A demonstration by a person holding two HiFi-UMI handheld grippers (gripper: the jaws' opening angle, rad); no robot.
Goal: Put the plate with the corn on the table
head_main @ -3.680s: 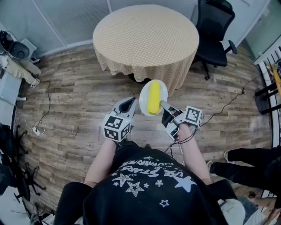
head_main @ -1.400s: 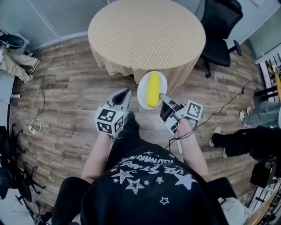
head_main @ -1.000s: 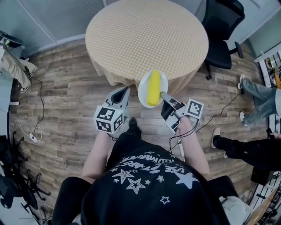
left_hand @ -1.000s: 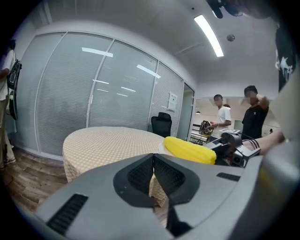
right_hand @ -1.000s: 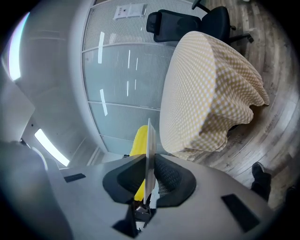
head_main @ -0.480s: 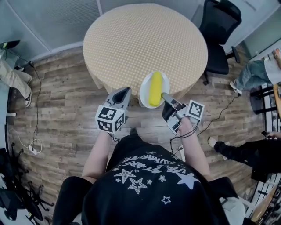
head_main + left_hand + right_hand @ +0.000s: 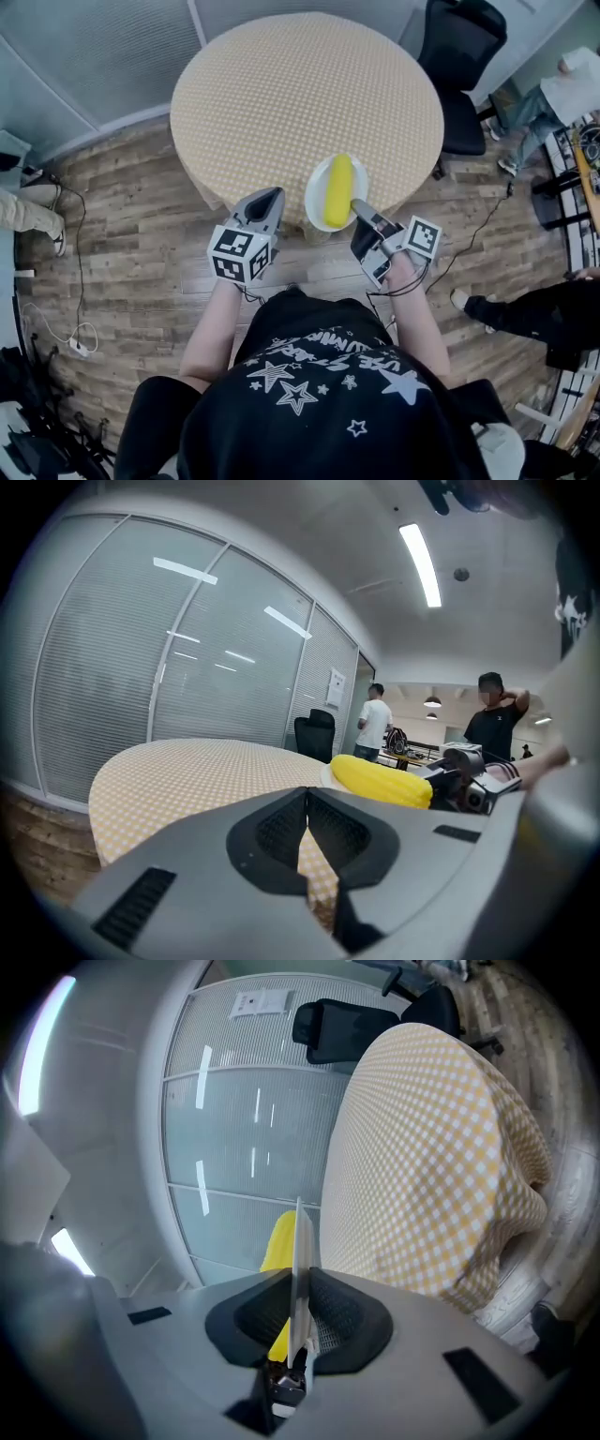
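Plate [image 7: 316, 194]: white, round, thin; gripped at its near rim, over the table's near edge.
Corn [image 7: 337, 190]: yellow cob, long and knobbly, lying lengthwise on the plate.
Table [image 7: 281, 94]: round, with a draping yellow-and-white checked cloth.
Right gripper [image 7: 361, 208]: grey, jaws clamped on the plate's rim.
Left gripper [image 7: 267, 199]: grey, jaws pressed together with nothing between; beside the plate, not touching it.
Floor [image 7: 131, 216]: wood-grain planks.

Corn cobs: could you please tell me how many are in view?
1. The corn lies on the white plate, which the right gripper grips by its rim at the near edge of the table. Nothing seems to hide another.
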